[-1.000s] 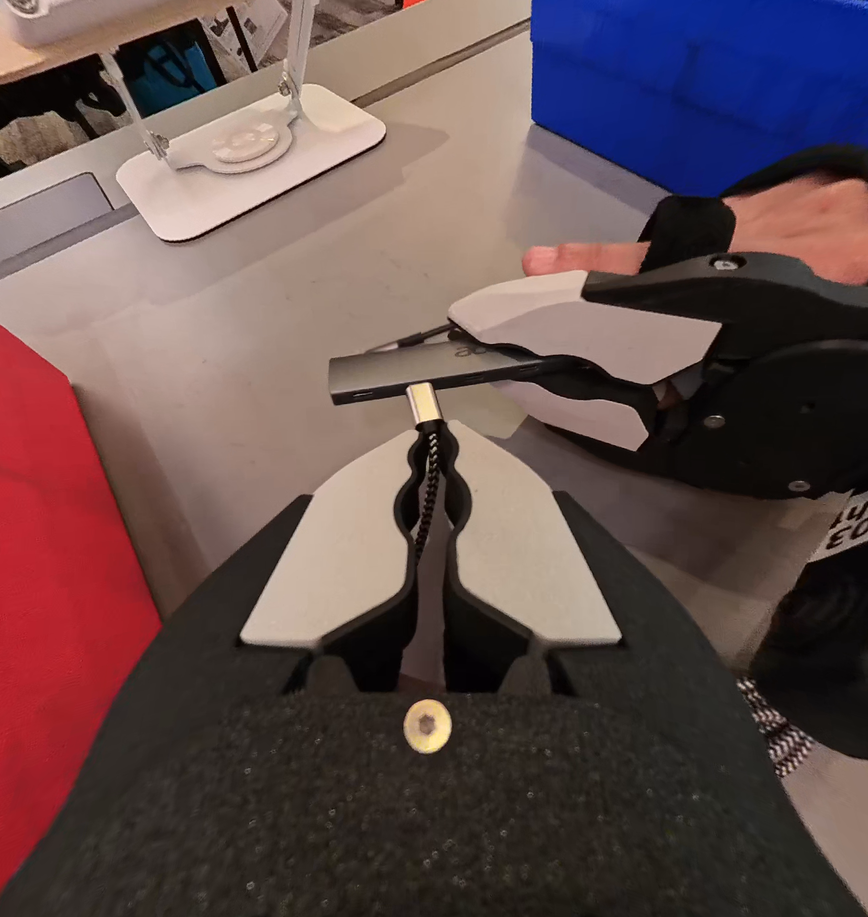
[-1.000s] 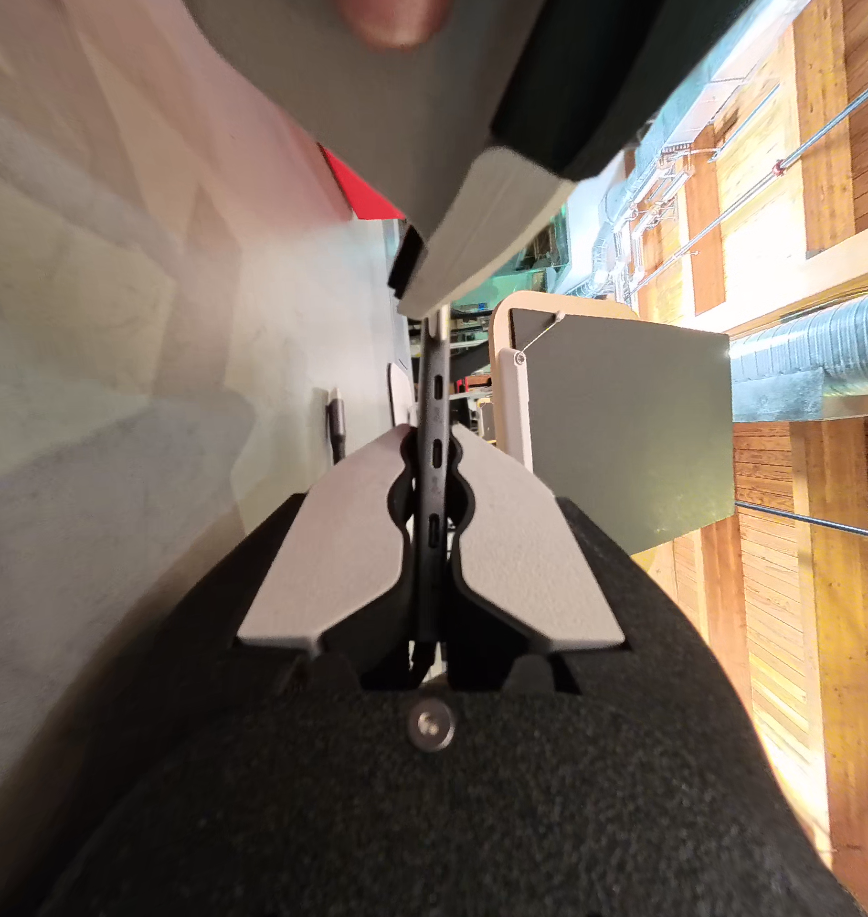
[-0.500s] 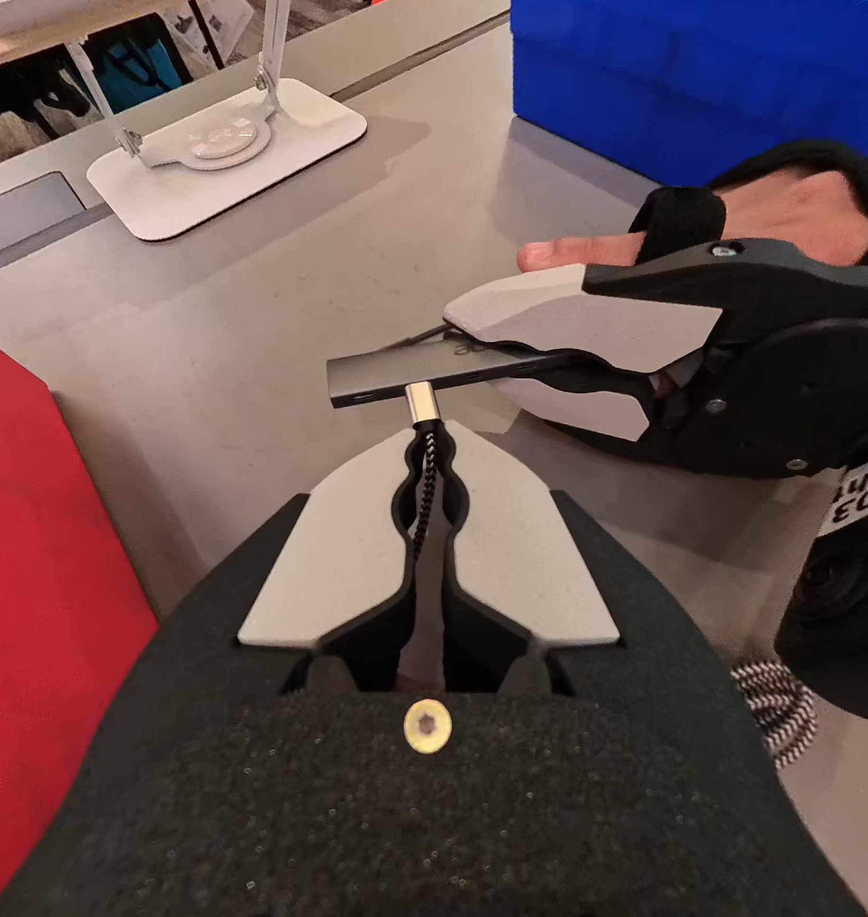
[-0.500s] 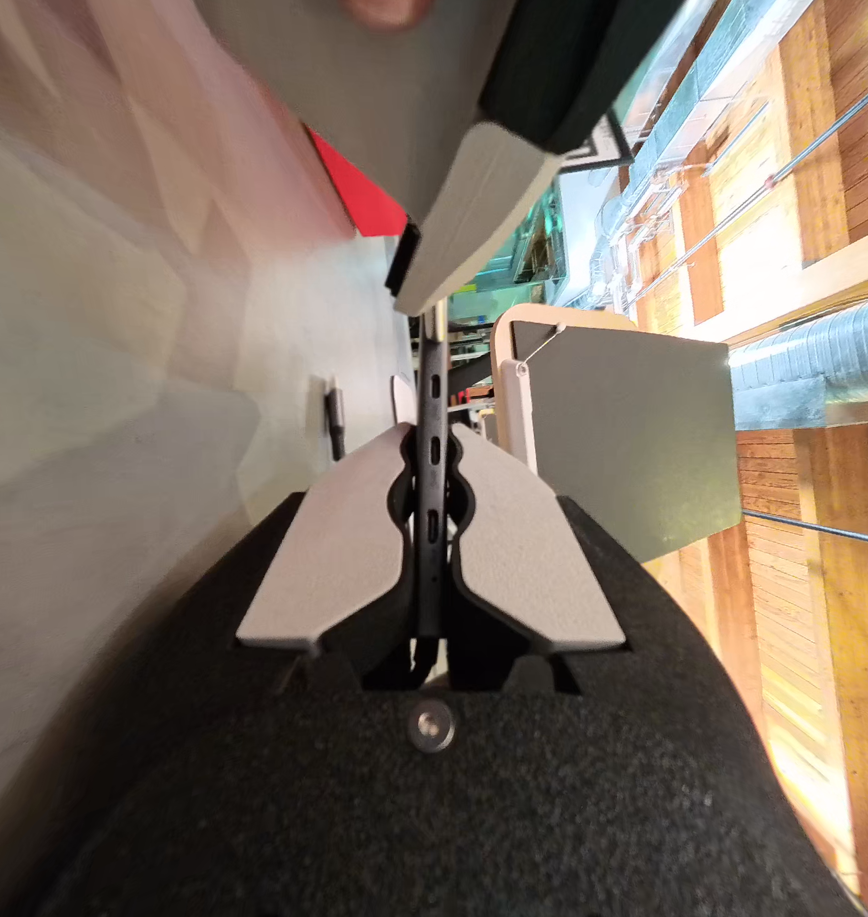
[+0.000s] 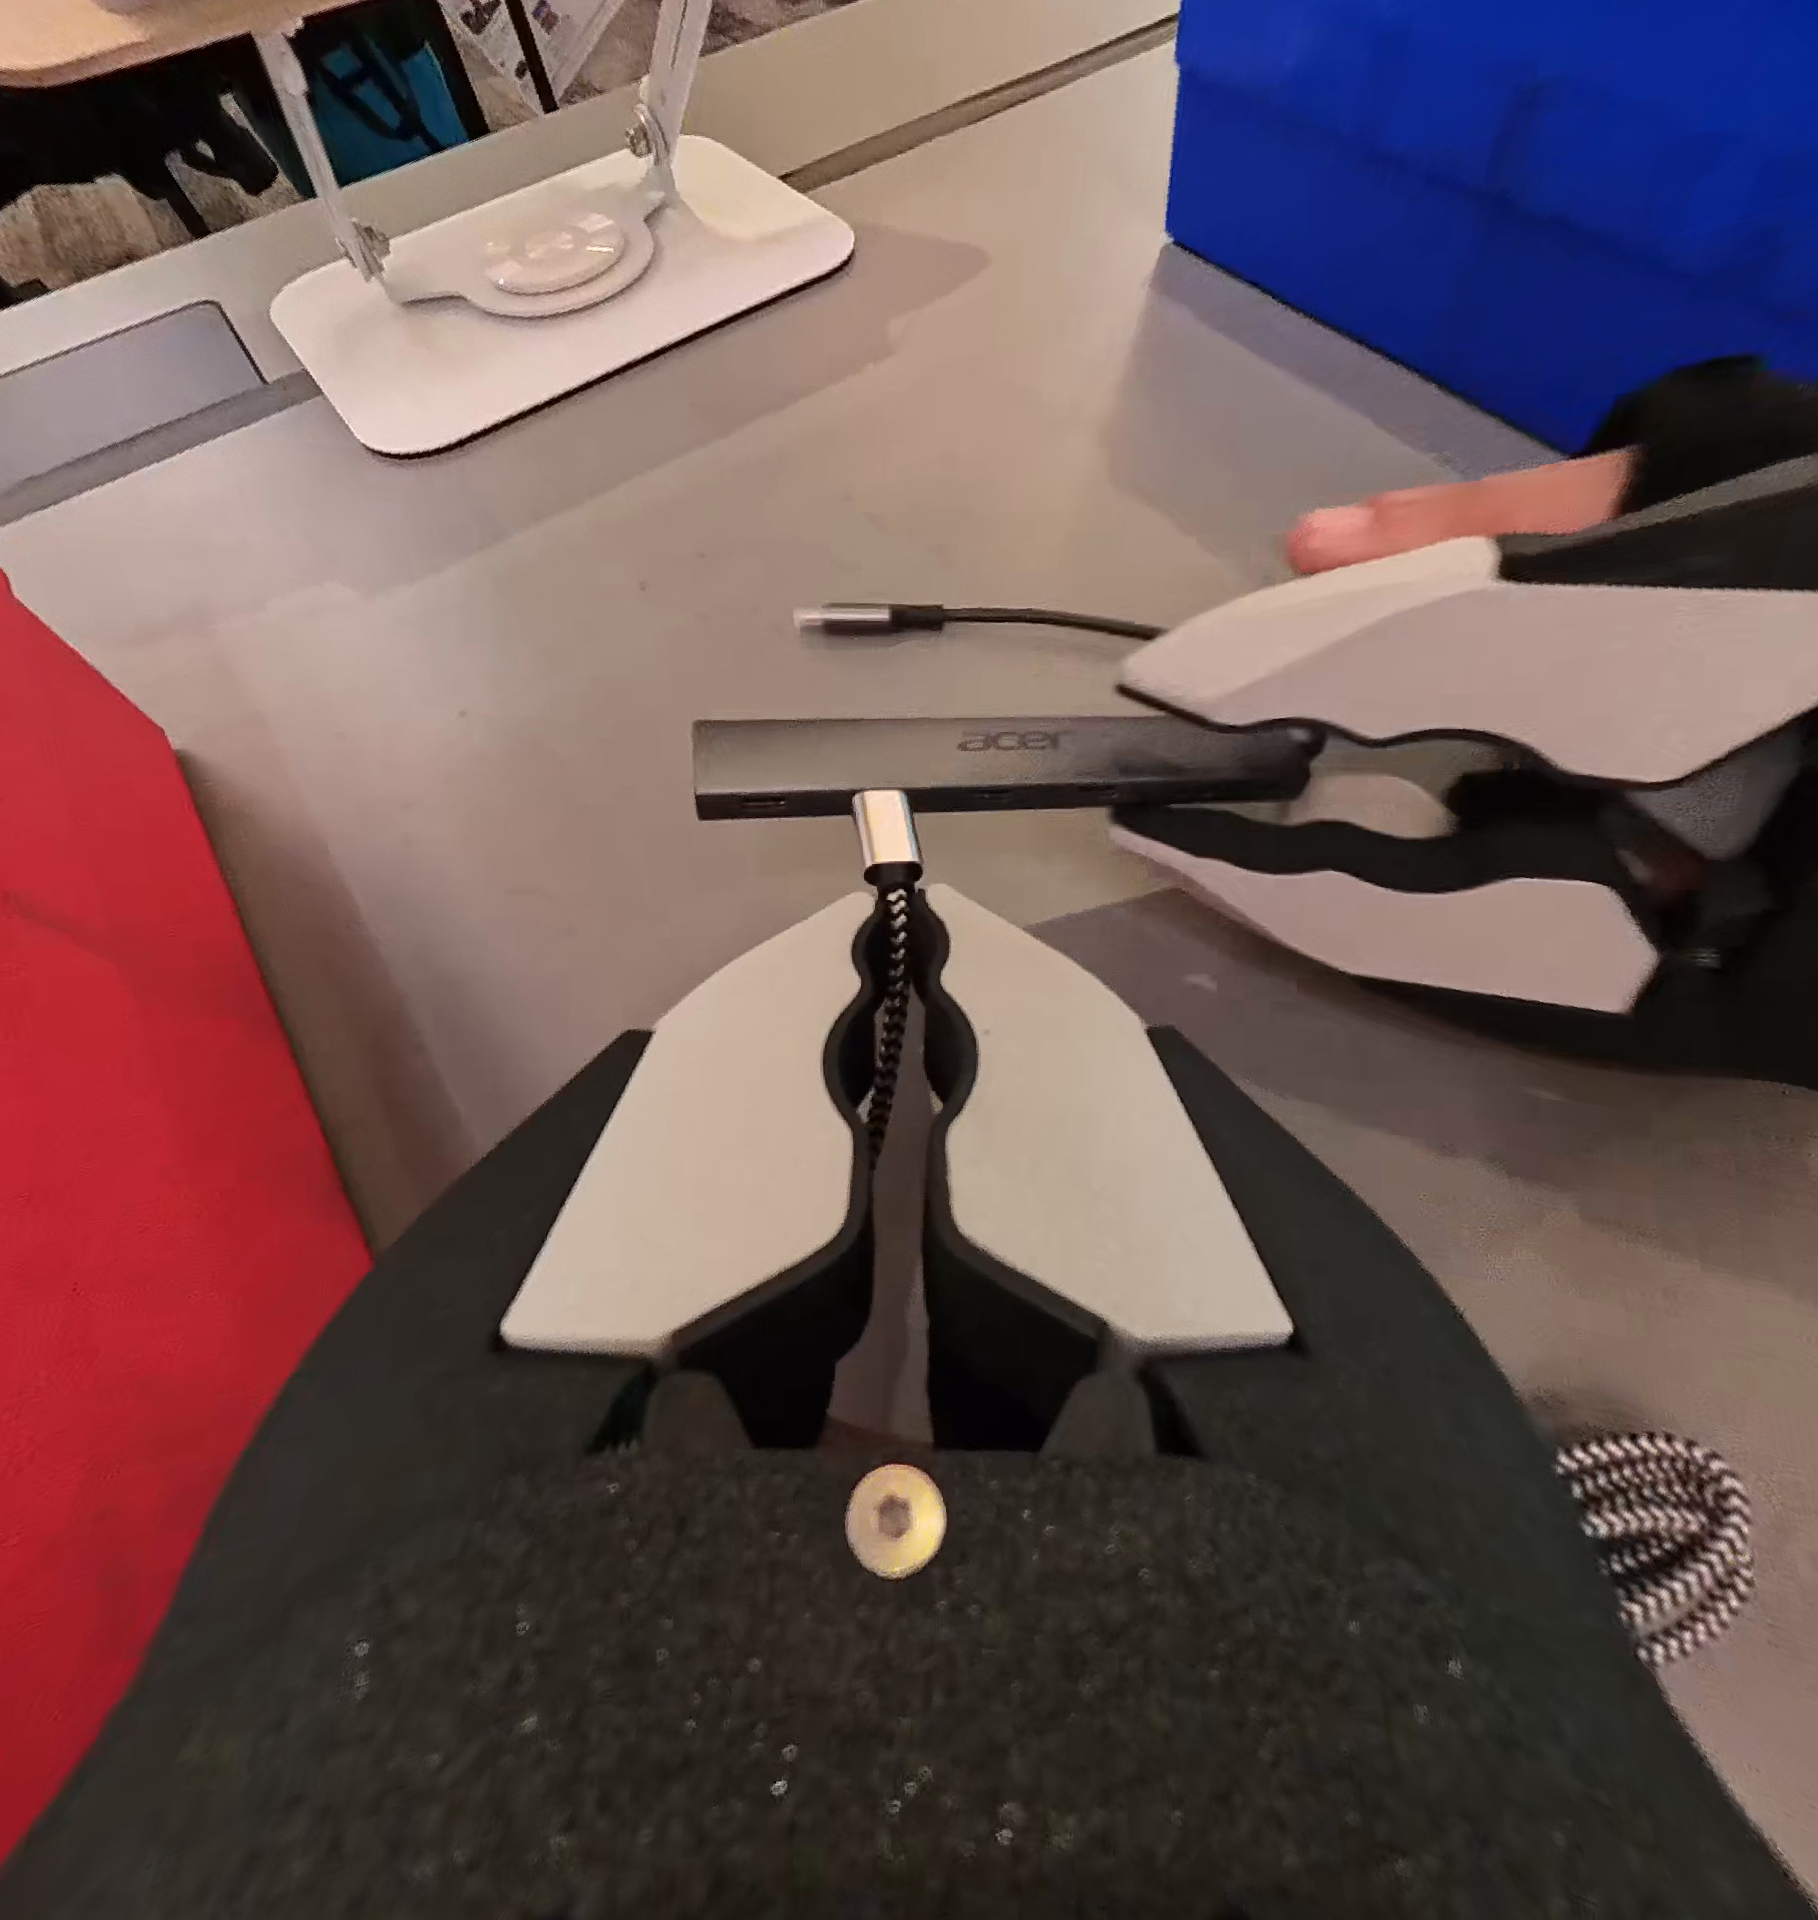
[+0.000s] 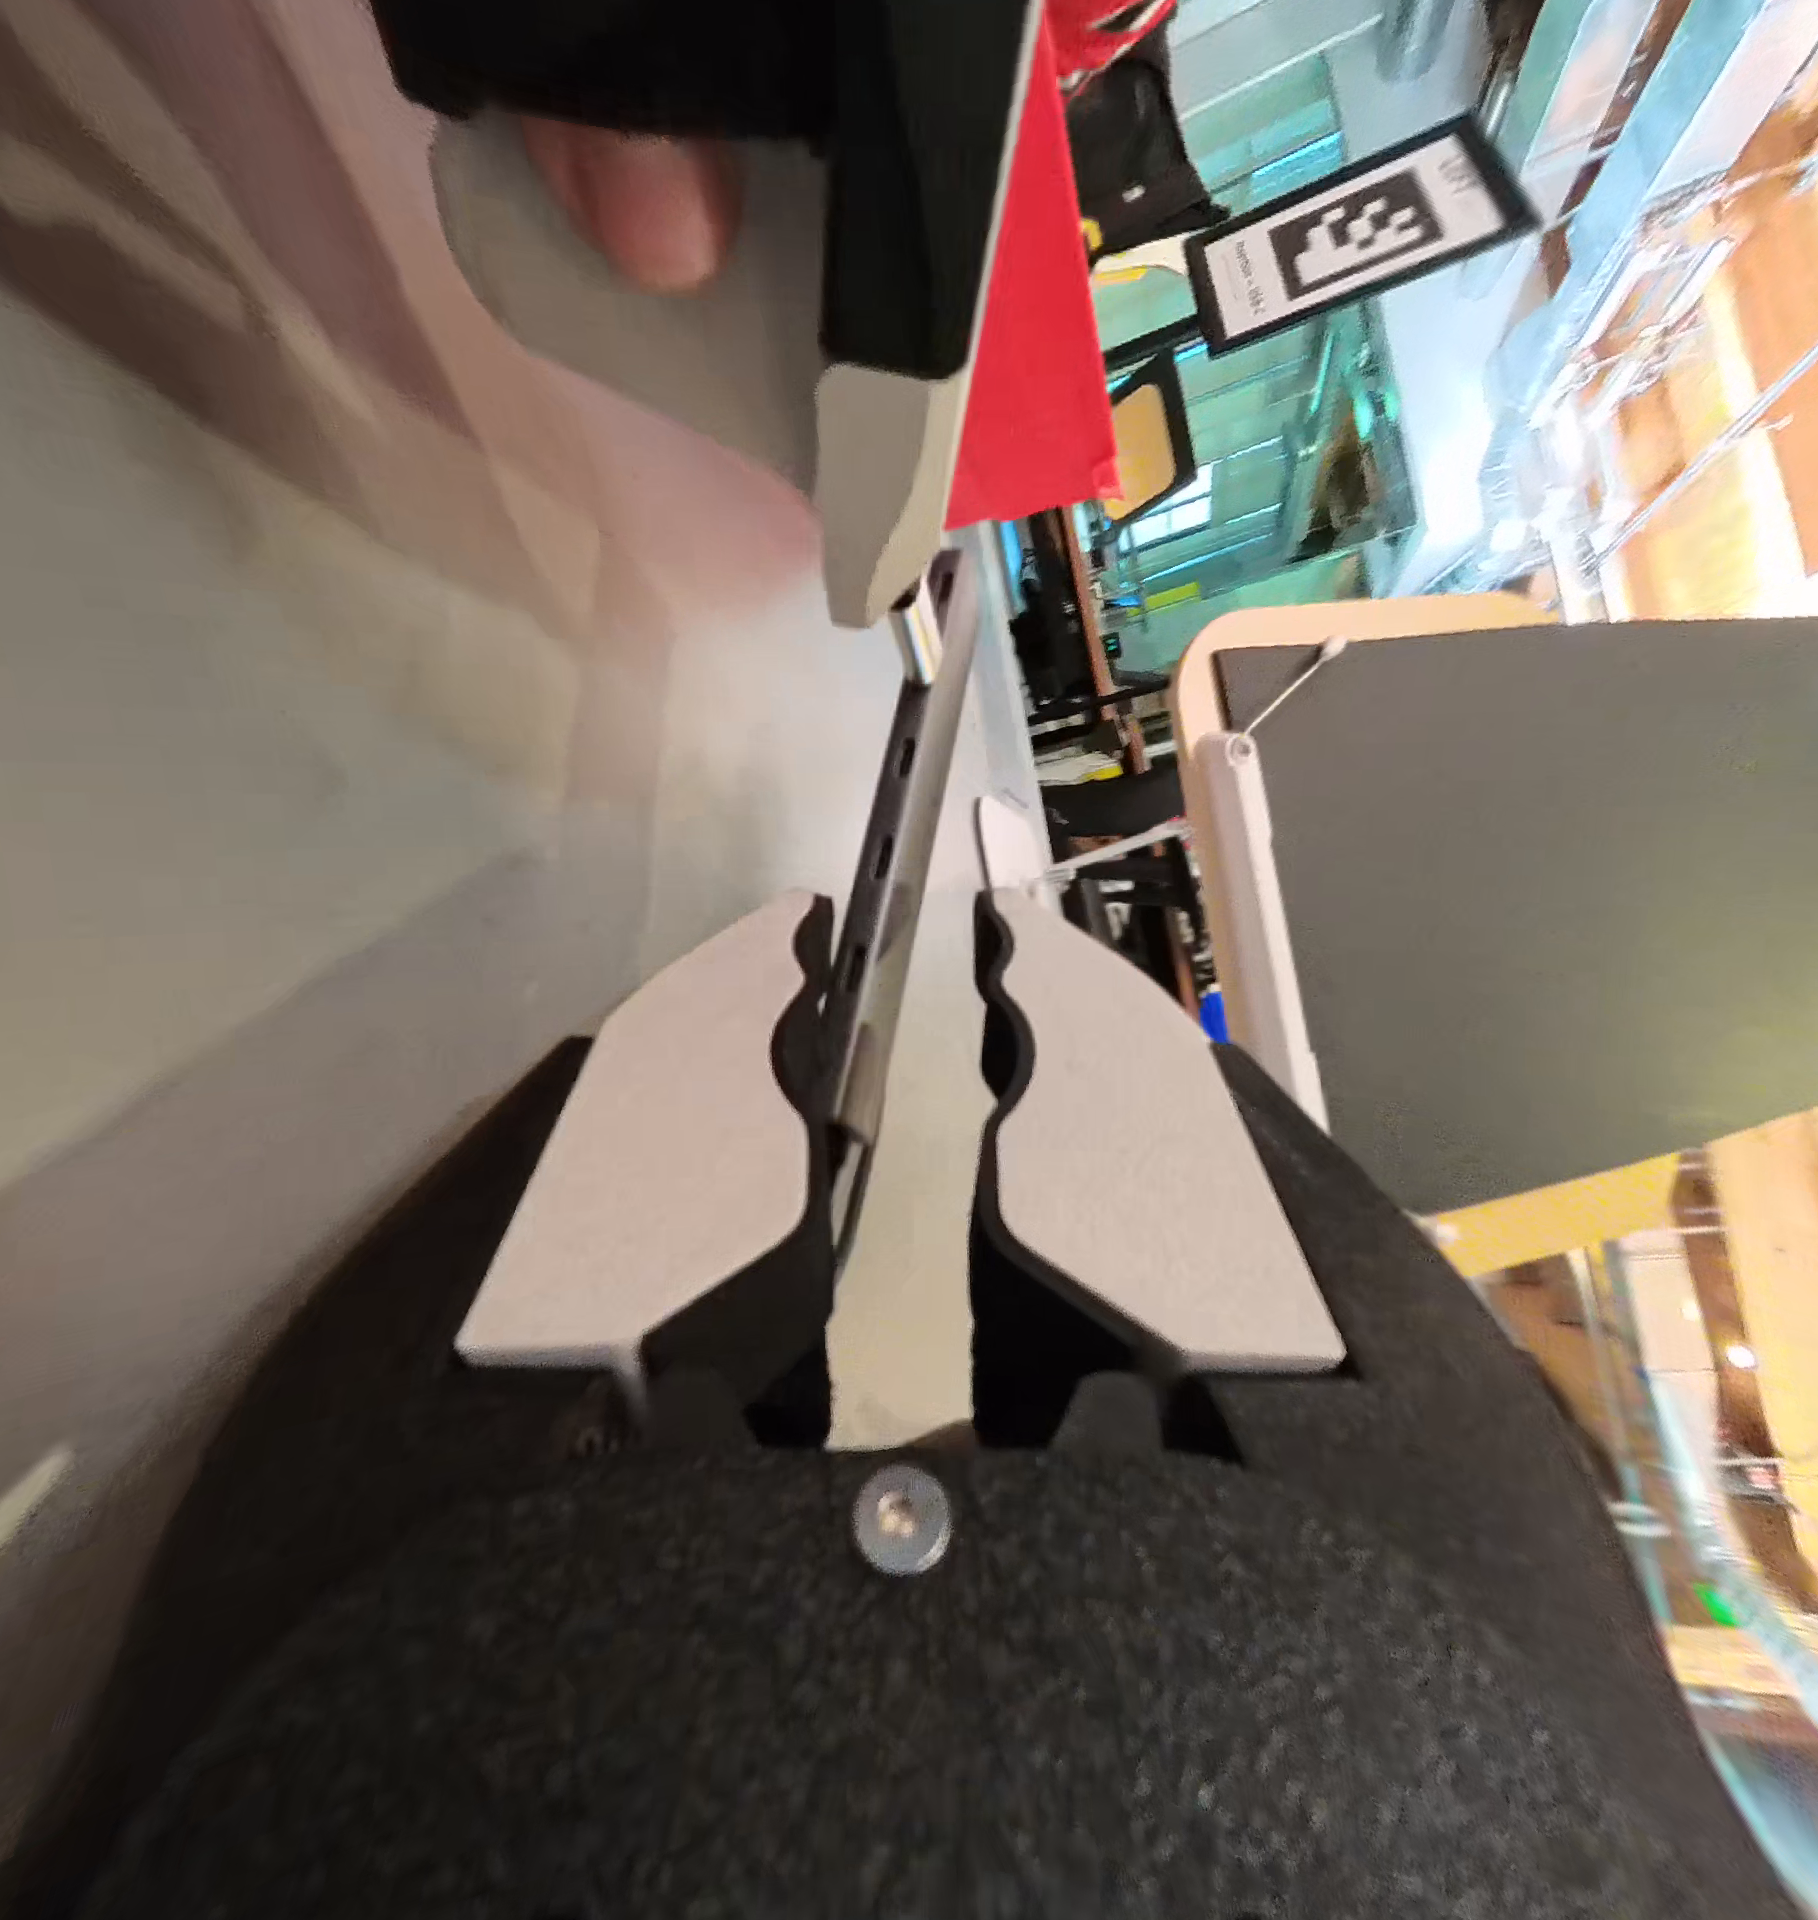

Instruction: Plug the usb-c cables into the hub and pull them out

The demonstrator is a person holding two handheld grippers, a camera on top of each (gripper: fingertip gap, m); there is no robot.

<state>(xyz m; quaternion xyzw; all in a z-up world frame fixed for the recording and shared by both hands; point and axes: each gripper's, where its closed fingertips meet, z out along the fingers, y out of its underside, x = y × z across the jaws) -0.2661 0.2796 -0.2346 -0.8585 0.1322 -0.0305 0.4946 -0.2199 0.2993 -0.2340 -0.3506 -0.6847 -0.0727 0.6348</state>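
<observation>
Left wrist view: left gripper [image 5: 889, 914], fingers clamped on the braided cable [image 5: 892, 997] just behind its plug [image 5: 887, 840], seated in the hub [image 5: 998, 764].
Right gripper [image 6: 889, 997]: fingers parted; hub leans on one, loose.
Hub place: above the surface [image 5: 531, 665].
Advice: probably re-clamp the hub first, then pull the plug straight back.

The blue bin [image 5: 1528, 187] and red cloth [image 5: 105, 1039] run off the frame edges. The braided cable [image 5: 889, 1023] vanishes behind the left gripper's [image 5: 894, 914] body. The right wrist view's background is motion-blurred.
</observation>
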